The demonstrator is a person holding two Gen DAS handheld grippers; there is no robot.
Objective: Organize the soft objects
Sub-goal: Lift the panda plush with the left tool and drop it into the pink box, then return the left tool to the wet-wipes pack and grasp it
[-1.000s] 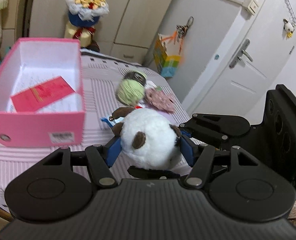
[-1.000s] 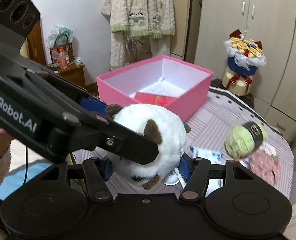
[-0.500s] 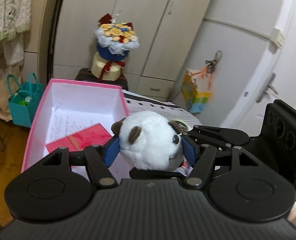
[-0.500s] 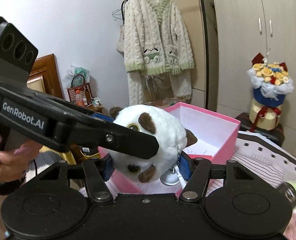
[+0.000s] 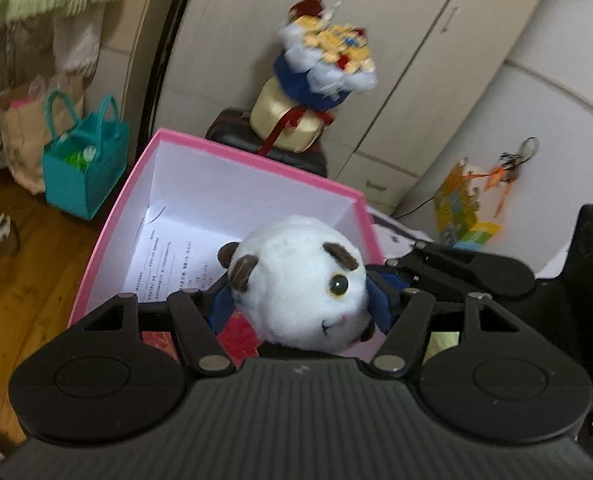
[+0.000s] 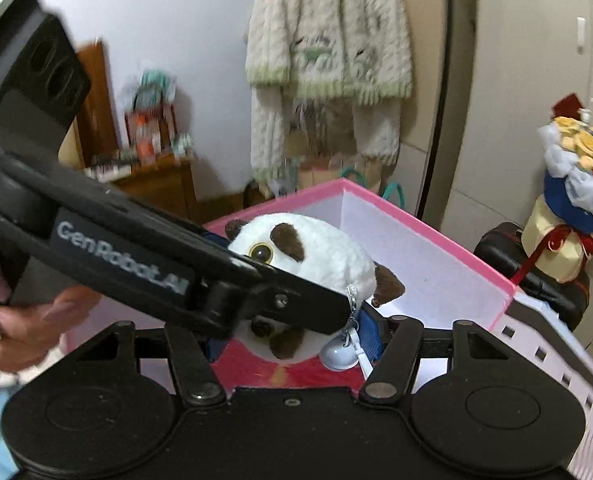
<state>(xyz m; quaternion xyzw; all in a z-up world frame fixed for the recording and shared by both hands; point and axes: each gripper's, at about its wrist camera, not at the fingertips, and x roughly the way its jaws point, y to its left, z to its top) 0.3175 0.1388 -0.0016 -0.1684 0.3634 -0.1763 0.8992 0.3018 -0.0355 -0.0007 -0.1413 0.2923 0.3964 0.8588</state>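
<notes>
A round white plush toy (image 5: 296, 280) with brown ears and patches is clamped between both grippers at once. My left gripper (image 5: 302, 304) is shut on its sides and holds it over the open pink box (image 5: 232, 152). My right gripper (image 6: 292, 332) is shut on the same plush toy (image 6: 312, 248), whose metal bell hangs below. In the right wrist view the left gripper's black arm crosses in front of the toy. The pink box (image 6: 428, 236) holds white paper and a red booklet (image 6: 288, 368).
A flower bouquet (image 5: 320, 64) stands on a dark case behind the box. A teal bag (image 5: 80, 160) sits on the wooden floor at left. A striped tablecloth (image 6: 556, 356) lies right of the box. A knitted cardigan (image 6: 328, 40) hangs on the wall.
Both grippers have carried the plush toy from above the striped table to above the pink box. The grip on the toy has not changed.
</notes>
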